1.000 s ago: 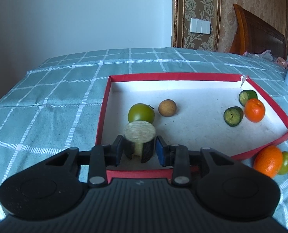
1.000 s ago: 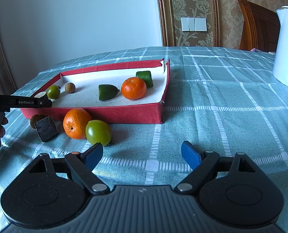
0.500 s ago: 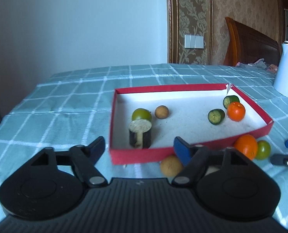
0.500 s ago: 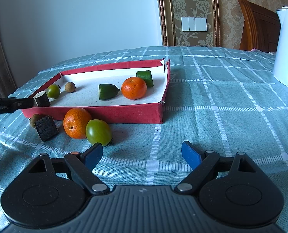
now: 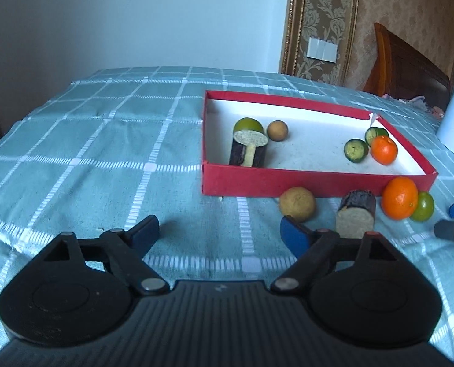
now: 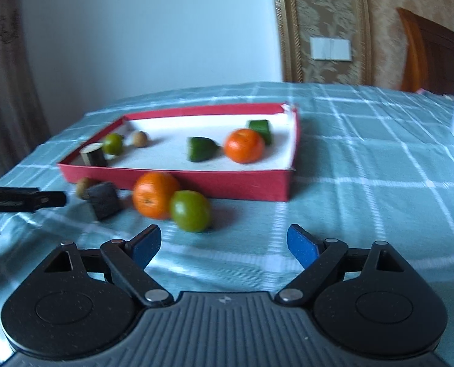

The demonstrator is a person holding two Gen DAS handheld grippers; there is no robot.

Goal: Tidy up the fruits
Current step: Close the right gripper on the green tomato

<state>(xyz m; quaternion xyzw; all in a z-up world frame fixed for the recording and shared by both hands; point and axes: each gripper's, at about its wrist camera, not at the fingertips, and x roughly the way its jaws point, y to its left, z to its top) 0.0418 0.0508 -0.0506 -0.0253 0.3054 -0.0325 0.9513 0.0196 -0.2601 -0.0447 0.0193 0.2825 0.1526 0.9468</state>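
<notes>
Red tray (image 5: 288, 180) sits on the checked cloth (image 5: 104, 153) and serves as the mark for everything. Inside it, at the near left corner: a dark log piece (image 5: 248, 150) standing on end, with a green fruit (image 5: 247, 125) and a small brown ball (image 5: 277, 130) just behind; two green chunks and an orange (image 5: 383, 150) lie toward the far right corner. Outside, along the tray's near wall: a tan ball (image 5: 297, 204), a second dark log (image 5: 356, 214) on its side, a bigger orange (image 5: 399, 202) touching a green fruit (image 5: 422, 206). Left gripper (image 5: 219, 234) hangs low before the tray, jaws opening, nothing between them. Right gripper (image 6: 223, 243) also gapes empty, tilted down toward the outside green fruit (image 6: 190, 211); that view is smeared, so its aim is a guess. Next pick is probably the tan ball: centre it between the fingers, close gently since it will roll, lift clear of the tray wall, and set it in bare floor away from the upright log.
</notes>
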